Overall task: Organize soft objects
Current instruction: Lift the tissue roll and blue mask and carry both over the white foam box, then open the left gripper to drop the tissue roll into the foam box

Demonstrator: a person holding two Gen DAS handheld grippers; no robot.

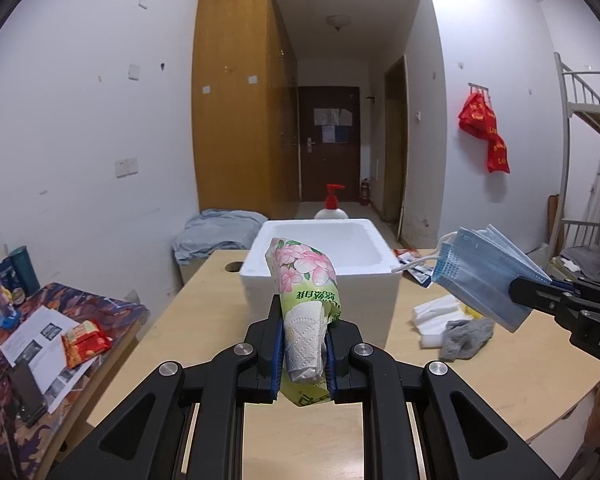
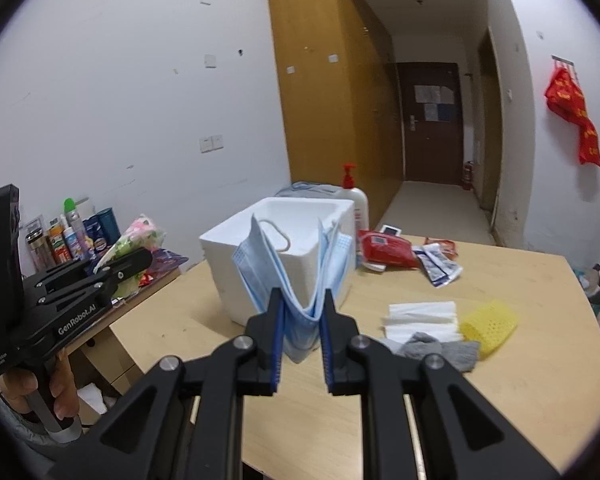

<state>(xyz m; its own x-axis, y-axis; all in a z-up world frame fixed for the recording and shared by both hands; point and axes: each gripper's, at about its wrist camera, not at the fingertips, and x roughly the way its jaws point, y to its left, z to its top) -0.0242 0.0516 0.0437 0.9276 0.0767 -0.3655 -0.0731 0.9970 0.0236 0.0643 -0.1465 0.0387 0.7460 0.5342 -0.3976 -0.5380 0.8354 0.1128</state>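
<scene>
Above the wooden table [image 1: 220, 280], short of the white foam box [image 1: 320, 276], the left gripper [image 1: 303, 344] pinches a floral tissue pack [image 1: 304, 280]. Alongside, the right gripper [image 2: 300, 320] clamps folded blue face masks [image 2: 296, 272]. A grey sock [image 2: 440, 350] lies on the tabletop.

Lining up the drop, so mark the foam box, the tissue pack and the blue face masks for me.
white foam box [image 1: 374, 252]: left wrist view, right rim.
floral tissue pack [image 1: 302, 268]: left wrist view, printed wrapper above the claw.
blue face masks [image 2: 300, 336]: right wrist view, lower fold between the pads.
</scene>
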